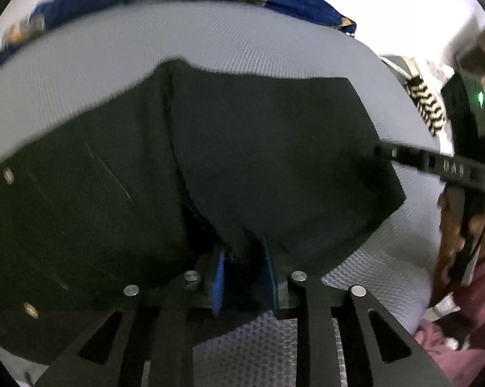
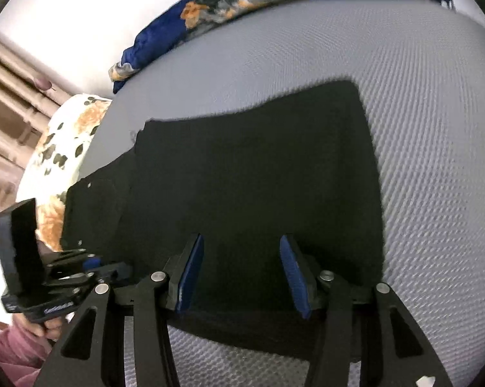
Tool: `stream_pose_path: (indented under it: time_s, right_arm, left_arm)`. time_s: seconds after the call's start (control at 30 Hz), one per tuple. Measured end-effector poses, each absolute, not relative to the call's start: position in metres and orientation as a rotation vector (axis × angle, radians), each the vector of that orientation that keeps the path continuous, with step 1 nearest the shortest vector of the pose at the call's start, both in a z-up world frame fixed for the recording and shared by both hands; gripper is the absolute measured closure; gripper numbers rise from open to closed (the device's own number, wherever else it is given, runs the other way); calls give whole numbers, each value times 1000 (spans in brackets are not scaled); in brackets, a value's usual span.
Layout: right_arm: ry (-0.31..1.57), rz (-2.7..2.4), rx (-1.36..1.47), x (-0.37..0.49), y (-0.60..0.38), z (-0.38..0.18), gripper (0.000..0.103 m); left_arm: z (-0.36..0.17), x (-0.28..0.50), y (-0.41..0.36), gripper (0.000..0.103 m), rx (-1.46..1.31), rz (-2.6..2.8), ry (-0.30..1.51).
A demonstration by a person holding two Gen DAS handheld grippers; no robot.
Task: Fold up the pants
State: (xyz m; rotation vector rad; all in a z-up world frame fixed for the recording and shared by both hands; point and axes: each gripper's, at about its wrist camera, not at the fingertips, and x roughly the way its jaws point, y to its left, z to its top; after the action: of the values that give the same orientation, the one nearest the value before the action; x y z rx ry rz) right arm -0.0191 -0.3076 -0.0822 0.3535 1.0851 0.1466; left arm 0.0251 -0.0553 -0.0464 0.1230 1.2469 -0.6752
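Note:
Black pants (image 1: 258, 148) lie spread on a grey textured mattress (image 1: 145, 51). My left gripper (image 1: 244, 271) sits at their near edge, blue pads closed on a bunch of black cloth that rises in a flap toward the jaws. In the right wrist view the pants (image 2: 252, 167) fill the middle. My right gripper (image 2: 242, 274) hovers over their near edge, its blue pads wide apart and the cloth lying flat beneath them. The left wrist view shows the right gripper (image 1: 384, 153) reaching onto the right side of the pants. The left gripper (image 2: 92, 262) shows at the pants' left side.
A dark blue floral blanket (image 2: 210, 3) lies along the far edge of the mattress (image 2: 419, 129). A floral pillow (image 2: 65, 148) sits at the left. A striped item (image 1: 426, 106) lies beyond the mattress at the right. A person's pink sleeve (image 1: 474, 290) is close by.

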Motion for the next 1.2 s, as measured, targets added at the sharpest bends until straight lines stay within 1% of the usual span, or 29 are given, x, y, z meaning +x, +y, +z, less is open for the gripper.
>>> stream_pose_path:
  time_s: [0.03,0.1,0.23,0.37,0.47,0.53,0.9,1.03,1.2]
  right_arm:
    - [1060,123,315,-15,-308,-75,56]
    - [1030,86,255,-5,-311,-66,56]
    - [1012,45,189,21,-317,-60,56]
    - [1027,10,162,42,-324,-67,56]
    - [1045,-8,167,55,-326,-75,57]
    - [1052,-15,172,60,-327,-79,57]
    - [1055,-25,145,59,-323,-81,57]
    - [1057,-26,133,53,-318,-78,57]
    - [1079,-15,126,38,-309,-80,57]
  left_arm:
    - [-42,28,-57,74,148,-669,1213]
    - [-37,32,-59,71,175,-666,1177]
    - [-28,51,-63,71,166,-668,1138]
    - [-29,75,-77,70,131,-692,1106]
    - [-45,93,-91,70,124,-666,1136]
    - [-62,105,-96,70,112,-633,1197]
    - [-65,103,-87,69,77,-633,1177]
    - [-60,93,-79,62,34,-627,1189]
    - [-48,76,-61,59,13,-586,1157]
